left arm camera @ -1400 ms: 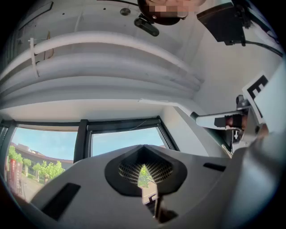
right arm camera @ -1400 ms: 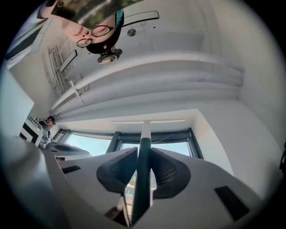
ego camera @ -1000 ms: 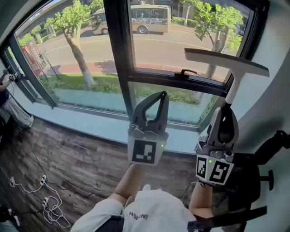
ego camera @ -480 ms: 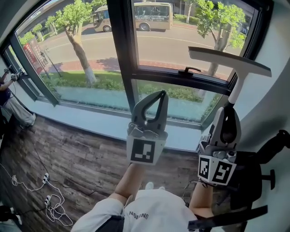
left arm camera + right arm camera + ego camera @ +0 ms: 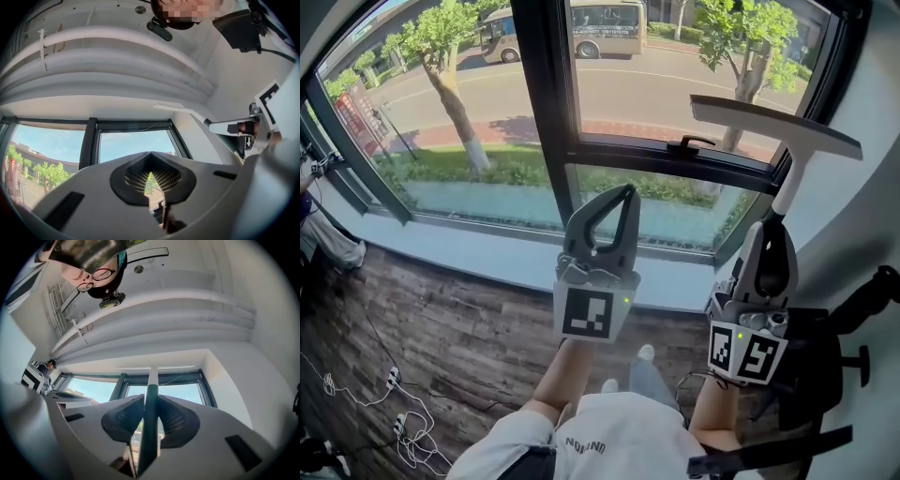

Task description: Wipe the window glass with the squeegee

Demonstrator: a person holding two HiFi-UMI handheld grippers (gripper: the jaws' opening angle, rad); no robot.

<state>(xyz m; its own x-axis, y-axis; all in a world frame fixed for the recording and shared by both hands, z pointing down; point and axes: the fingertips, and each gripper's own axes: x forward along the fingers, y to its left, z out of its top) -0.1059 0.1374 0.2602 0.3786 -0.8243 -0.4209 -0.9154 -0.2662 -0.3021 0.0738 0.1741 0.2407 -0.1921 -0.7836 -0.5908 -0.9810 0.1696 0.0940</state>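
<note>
The squeegee (image 5: 787, 155) has a white T-shaped head and a dark handle. My right gripper (image 5: 771, 230) is shut on its handle and holds it upright in front of the right window pane (image 5: 675, 84); the blade (image 5: 773, 127) sits level near the window frame's right side. In the right gripper view the handle (image 5: 149, 427) runs up between the jaws to the blade (image 5: 154, 367). My left gripper (image 5: 619, 192) is shut and empty, raised before the lower glass; its tips meet in the left gripper view (image 5: 151, 154).
A dark mullion (image 5: 539, 103) splits the window, and a latch handle (image 5: 694, 143) sits on the crossbar. The grey sill (image 5: 487, 253) runs below, wood floor (image 5: 422, 337) with white cables (image 5: 403, 422) beneath. A black chair (image 5: 839, 366) stands at right.
Both grippers have stayed almost in place. The view has shifted slightly, and the left gripper sits a little lower and further left in it. A shoe now shows below.
</note>
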